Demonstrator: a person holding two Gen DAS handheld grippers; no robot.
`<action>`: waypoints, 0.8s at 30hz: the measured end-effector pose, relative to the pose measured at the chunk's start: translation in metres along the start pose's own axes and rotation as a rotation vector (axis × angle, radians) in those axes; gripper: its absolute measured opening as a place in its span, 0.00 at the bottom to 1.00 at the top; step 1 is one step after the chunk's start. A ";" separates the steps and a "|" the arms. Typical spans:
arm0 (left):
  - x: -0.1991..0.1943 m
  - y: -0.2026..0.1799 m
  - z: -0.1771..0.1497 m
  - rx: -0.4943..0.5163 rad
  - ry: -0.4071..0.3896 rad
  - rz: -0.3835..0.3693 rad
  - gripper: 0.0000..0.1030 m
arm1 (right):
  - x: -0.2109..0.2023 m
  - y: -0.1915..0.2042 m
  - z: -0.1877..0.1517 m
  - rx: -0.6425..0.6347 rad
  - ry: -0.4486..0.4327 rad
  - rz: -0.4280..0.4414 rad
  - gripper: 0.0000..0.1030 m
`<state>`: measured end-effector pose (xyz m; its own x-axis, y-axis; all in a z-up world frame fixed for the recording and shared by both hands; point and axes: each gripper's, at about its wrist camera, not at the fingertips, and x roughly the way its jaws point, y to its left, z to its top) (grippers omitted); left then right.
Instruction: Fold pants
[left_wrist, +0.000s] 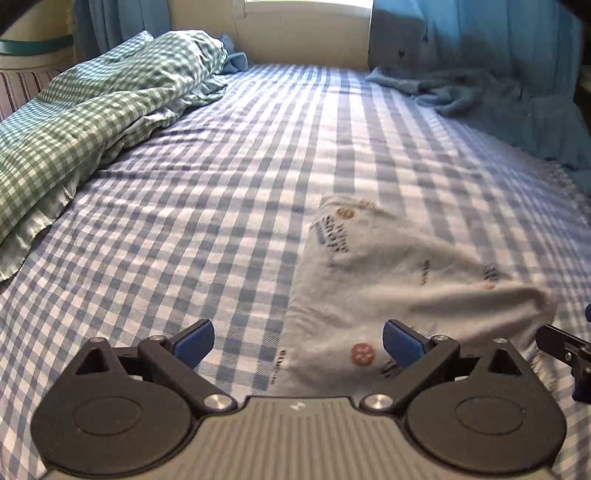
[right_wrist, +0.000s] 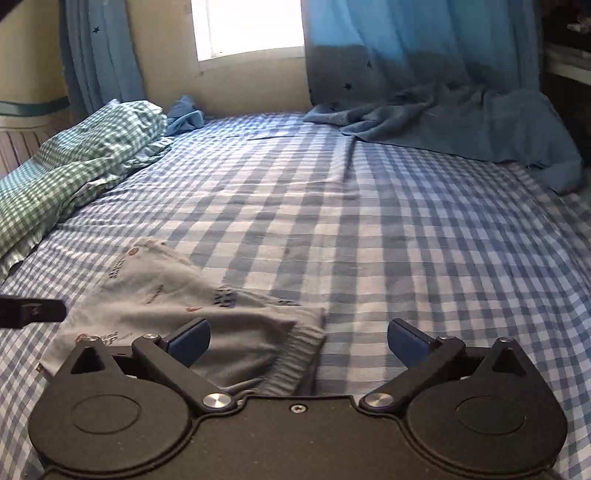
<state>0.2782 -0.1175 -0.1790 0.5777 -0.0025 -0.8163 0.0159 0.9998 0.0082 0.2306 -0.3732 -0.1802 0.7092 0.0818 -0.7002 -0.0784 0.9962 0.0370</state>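
Observation:
Small light grey pants (left_wrist: 388, 280) with dark lettering and orange-red prints lie folded on the blue checked bed sheet (left_wrist: 207, 206). In the left wrist view my left gripper (left_wrist: 297, 341) is open above the sheet at the pants' near left edge, its blue pads apart and holding nothing. In the right wrist view the pants (right_wrist: 192, 306) lie at lower left, their ribbed waistband at the near right corner. My right gripper (right_wrist: 297, 341) is open over that waistband corner, gripping nothing. Part of each gripper shows at the edge of the other's view.
A green checked quilt (left_wrist: 85, 125) is bunched along the bed's left side. Crumpled blue cloth (right_wrist: 436, 118) lies at the far right under blue curtains (right_wrist: 406, 48). A window (right_wrist: 247, 26) is in the far wall. A striped surface (left_wrist: 22, 81) stands beyond the quilt.

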 end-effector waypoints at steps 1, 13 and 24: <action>0.011 0.001 -0.006 0.044 0.028 0.029 0.96 | 0.005 0.012 -0.007 -0.017 0.017 0.009 0.99; -0.002 0.050 -0.019 0.082 0.041 -0.052 0.99 | -0.030 -0.031 -0.053 -0.044 0.075 -0.165 0.99; 0.103 -0.023 0.060 0.153 -0.029 -0.003 1.00 | 0.074 0.030 0.011 -0.196 -0.043 -0.125 0.99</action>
<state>0.3866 -0.1421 -0.2287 0.6009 -0.0080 -0.7992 0.1408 0.9854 0.0960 0.2883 -0.3373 -0.2229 0.7505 -0.0368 -0.6598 -0.1193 0.9745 -0.1901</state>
